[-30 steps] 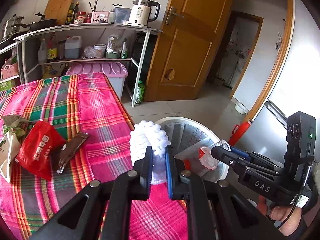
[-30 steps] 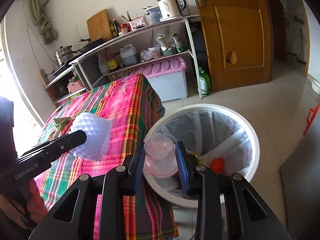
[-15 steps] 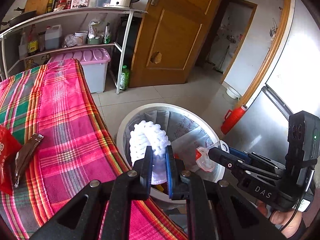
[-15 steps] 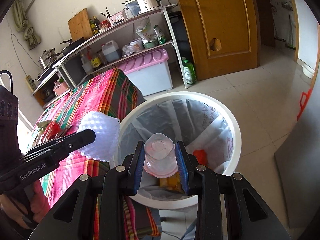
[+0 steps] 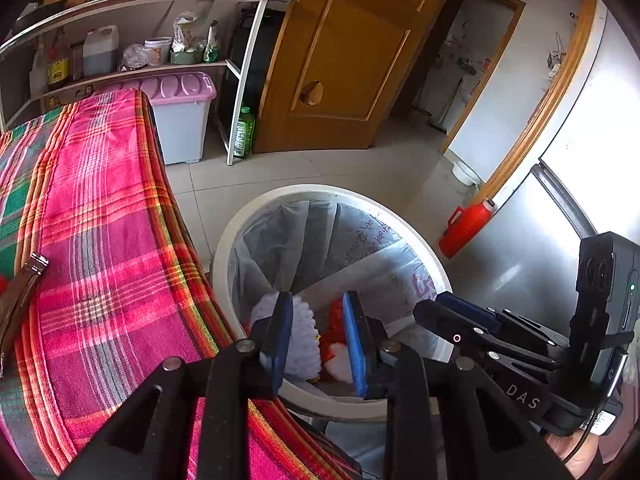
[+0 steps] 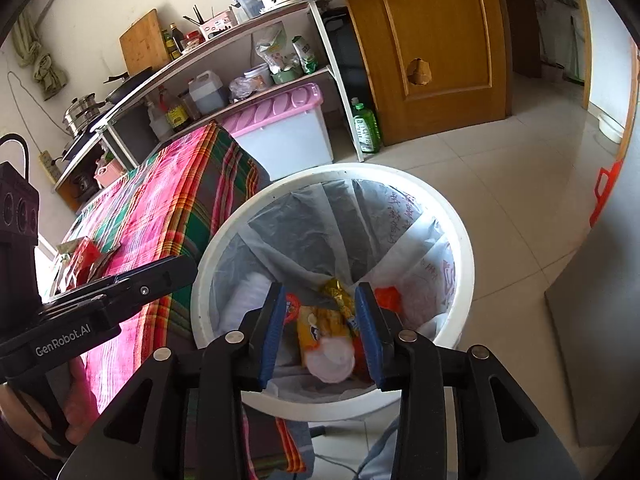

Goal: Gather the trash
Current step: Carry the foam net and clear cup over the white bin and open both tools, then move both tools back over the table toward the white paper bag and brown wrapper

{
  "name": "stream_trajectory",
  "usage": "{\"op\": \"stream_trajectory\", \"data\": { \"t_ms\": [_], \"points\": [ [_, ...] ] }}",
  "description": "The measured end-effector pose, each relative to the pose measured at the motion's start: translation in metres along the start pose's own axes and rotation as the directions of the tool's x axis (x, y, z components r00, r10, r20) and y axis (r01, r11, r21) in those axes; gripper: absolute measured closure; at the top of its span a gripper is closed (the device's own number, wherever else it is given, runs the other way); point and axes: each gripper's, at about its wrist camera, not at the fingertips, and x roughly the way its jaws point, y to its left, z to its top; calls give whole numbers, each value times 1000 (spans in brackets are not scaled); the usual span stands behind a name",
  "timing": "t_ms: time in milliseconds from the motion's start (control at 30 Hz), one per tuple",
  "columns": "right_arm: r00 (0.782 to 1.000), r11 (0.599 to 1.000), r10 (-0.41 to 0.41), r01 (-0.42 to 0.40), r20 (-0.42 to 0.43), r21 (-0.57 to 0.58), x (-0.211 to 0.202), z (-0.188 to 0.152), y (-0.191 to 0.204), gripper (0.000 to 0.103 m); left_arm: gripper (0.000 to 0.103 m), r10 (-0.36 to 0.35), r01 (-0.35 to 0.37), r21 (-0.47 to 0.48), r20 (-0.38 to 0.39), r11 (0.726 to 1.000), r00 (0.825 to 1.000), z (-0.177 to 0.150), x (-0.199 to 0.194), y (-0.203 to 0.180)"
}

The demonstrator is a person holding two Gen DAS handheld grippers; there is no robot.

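Observation:
A white round bin (image 5: 320, 191) (image 6: 360, 168) with a clear liner stands on the floor beside the plaid-covered table (image 5: 100, 240) (image 6: 172, 200). My left gripper (image 5: 317, 296) (image 6: 180, 268) hangs over the bin's near side, its jaws opening with nothing pressed between them. The white foam net (image 5: 298, 336) (image 6: 248, 292) lies loose inside the bin below it. My right gripper (image 6: 319, 288) (image 5: 432, 308) is also above the bin with its jaws opening and empty. The pink plastic cup (image 6: 332, 356) (image 5: 340, 364) rests on wrappers in the bin. A brown wrapper (image 5: 20, 300) and a red packet (image 6: 84, 254) lie on the table.
A metal shelf rack (image 5: 240, 80) (image 6: 328, 60) with bottles and a kettle stands behind the table. Under it are a pink-lidded box (image 5: 180, 120) (image 6: 288, 136) and a green bottle (image 5: 245, 132) (image 6: 366, 128). A wooden door (image 5: 340, 60), a red jug (image 5: 464, 226) and a steel fridge (image 5: 540, 220) border the floor.
Both grippers moved over the bin and sank toward it. Their jaws spread apart; the foam net and the pink cup left the jaws and now lie in the bin.

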Motion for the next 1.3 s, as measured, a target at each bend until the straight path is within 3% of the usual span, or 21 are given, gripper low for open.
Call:
{"op": "stream_trajectory", "data": {
  "t_ms": [533,867,1300],
  "points": [
    [997,998,49,-46,67,-48,-30,1,27,60,74,42,-40,-14,125,999,991,-9,-59,12],
    [990,987,113,-102,85,-123,-46,-4,67,60,74,107,-98,-57,208,994,972,-27,-112,38],
    [979,957,202,-191,32,-217,-37,-18,124,60,74,239,-197,-181,253,964,937,-63,-163,98]
  ]
}}
